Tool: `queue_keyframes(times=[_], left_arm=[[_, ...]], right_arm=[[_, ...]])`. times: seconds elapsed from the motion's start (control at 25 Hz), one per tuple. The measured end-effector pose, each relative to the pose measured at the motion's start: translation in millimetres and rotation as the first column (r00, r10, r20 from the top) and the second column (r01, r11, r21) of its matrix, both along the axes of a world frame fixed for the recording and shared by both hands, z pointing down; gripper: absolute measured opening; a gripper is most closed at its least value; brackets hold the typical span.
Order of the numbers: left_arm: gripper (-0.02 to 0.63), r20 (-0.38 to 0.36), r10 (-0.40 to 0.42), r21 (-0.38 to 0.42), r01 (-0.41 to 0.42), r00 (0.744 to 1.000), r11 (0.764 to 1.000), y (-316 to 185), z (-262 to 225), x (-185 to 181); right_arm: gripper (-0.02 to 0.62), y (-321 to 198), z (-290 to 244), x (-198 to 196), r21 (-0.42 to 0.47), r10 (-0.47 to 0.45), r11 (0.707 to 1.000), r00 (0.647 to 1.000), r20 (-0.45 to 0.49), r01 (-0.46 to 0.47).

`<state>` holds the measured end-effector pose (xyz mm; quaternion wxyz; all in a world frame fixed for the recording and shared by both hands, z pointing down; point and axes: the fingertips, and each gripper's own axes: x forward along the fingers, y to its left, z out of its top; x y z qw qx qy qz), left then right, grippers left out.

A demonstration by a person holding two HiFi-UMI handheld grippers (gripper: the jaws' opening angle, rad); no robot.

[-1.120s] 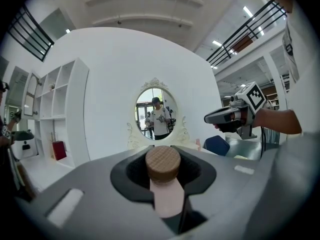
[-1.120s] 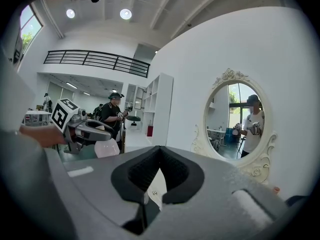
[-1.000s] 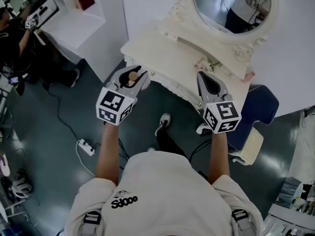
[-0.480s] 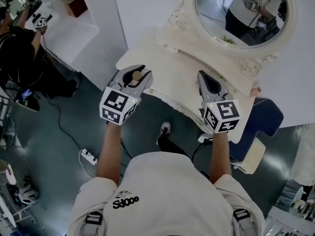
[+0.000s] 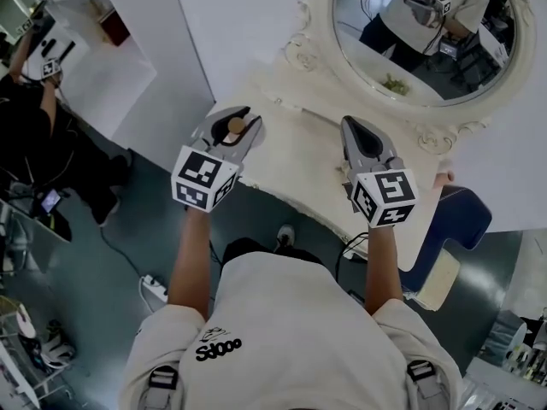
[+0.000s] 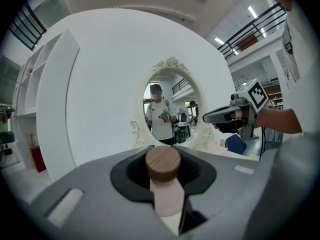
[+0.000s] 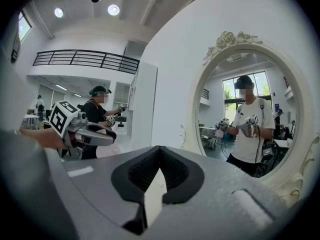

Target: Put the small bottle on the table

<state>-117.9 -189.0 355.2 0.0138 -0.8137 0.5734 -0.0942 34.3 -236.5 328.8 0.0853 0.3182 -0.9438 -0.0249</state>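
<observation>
The bottle (image 6: 164, 184) sits upright between the jaws of the left gripper (image 5: 239, 122), which are closed partway on its pale pink body just under the wooden cap (image 6: 162, 163). It is carried in the air at the left front edge of the table (image 5: 299, 156), not yet on it. To my eye the main risk is that edge. Set down so close to the rim (which is carved and curved there), a narrow bottle could tip as the jaws let go and drop to the floor (image 5: 102, 297). The body looks smooth and the pads hold only a short stretch of it, so a jolt or a tilt of the wrist might let it slide down through them. The right gripper (image 5: 349, 128) is over the tabletop with its jaws together and nothing in them. Swung leftward, it could knock the bottle once it stands. The mirror (image 5: 427, 32) rises right behind, so reaching too far in could bump its frame. As for writing, I see no label on the bottle. The person's shirt (image 5: 282, 340) carries a small black print that reads something like "Sdooo", and the cubes (image 5: 203, 180) show only square black-and-white markers
</observation>
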Motion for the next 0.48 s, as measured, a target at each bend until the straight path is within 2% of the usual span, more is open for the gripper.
queue_keyframes(times=[0.24, 0.48], left_arm=[[0.118, -0.005, 0.049, -0.01, -0.049, 0.999, 0.999, -40, 1, -31], [0.118, -0.011, 0.156, -0.067, -0.156, 0.988, 0.985, -82, 21, -57]], right_arm=[[0.002, -26, 2, -25, -0.019, 0.066, 0.998, 0.998, 0.008, -0.066], [0.002, -49, 7, -48, -0.043, 0.189, 0.981, 0.982, 0.0, -0.188]])
